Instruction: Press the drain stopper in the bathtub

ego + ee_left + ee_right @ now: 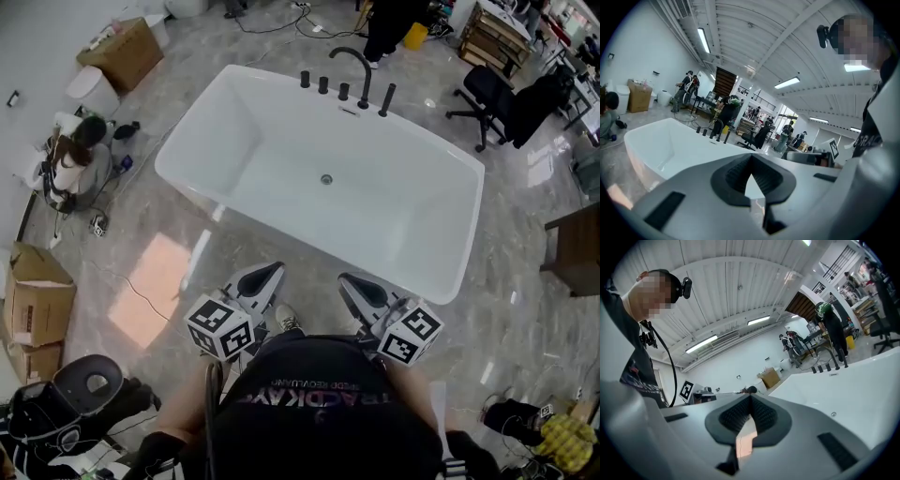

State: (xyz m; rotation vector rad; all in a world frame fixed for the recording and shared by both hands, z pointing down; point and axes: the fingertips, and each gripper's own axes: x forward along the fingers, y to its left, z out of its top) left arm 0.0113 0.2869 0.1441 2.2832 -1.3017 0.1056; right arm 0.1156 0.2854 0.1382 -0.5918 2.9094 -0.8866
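White bathtub (225, 141) stands on the grey floor (525, 309), and its drain stopper (326, 178) is a small round disc in the middle of the basin. The left gripper (267, 275) and right gripper (352, 281) hang just short of the near rim. Both have their jaws closed on nothing.
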